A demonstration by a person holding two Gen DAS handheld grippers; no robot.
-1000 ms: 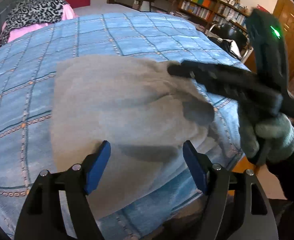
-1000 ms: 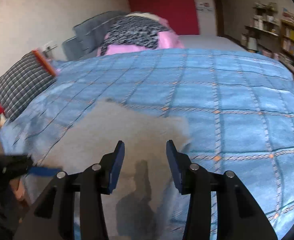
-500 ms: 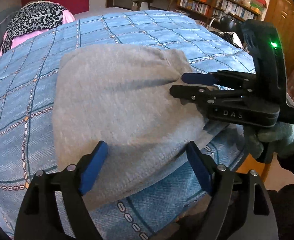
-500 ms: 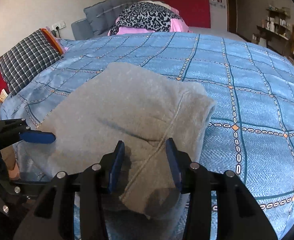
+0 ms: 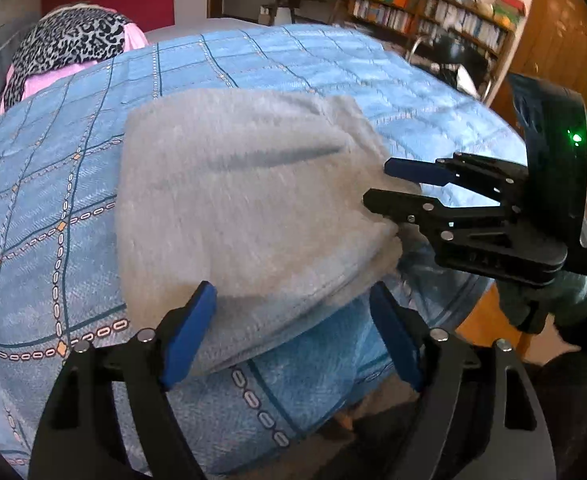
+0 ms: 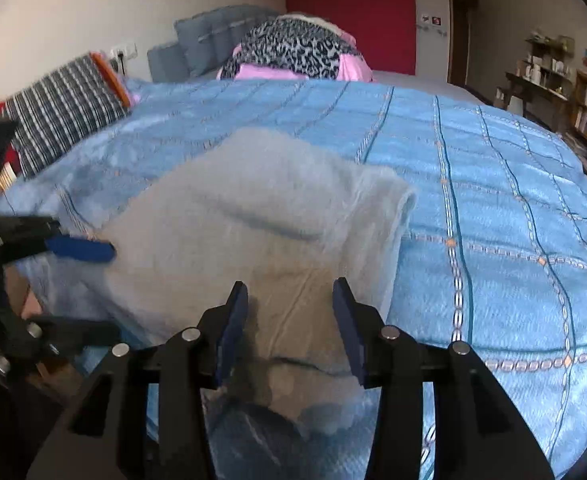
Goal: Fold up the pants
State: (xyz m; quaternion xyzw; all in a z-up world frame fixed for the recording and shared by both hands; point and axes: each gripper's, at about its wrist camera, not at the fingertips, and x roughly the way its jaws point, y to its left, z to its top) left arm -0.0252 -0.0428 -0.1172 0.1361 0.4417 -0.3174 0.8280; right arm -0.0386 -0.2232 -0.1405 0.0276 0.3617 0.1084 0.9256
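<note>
Grey fleece pants (image 5: pixel 245 208) lie folded in a thick rectangle on the blue checked bedspread (image 5: pixel 53 208), close to the bed's near edge. My left gripper (image 5: pixel 291 328) straddles their near edge with its jaws wide and closing. Its blue pads (image 5: pixel 189 332) do not touch the cloth. My right gripper (image 5: pixel 381 186) hovers at the right-hand corner of the fold, jaws partly apart, gripping nothing. In the right wrist view the pants (image 6: pixel 253 232) lie below the right gripper (image 6: pixel 289 324), and the left gripper (image 6: pixel 93 288) is at their left edge.
A leopard-print and pink pile (image 6: pixel 293 52) and grey cushions (image 6: pixel 213 40) sit at the head of the bed. A plaid pillow (image 6: pixel 61 108) lies at the left side. Bookshelves (image 5: pixel 433 12), a chair (image 5: pixel 453 56) and a wooden door (image 5: pixel 553 40) stand beyond the bed.
The right gripper has come off the top of the pants to their right corner. Both grippers have sunk toward the near edge. The pants now lie flat and folded.
</note>
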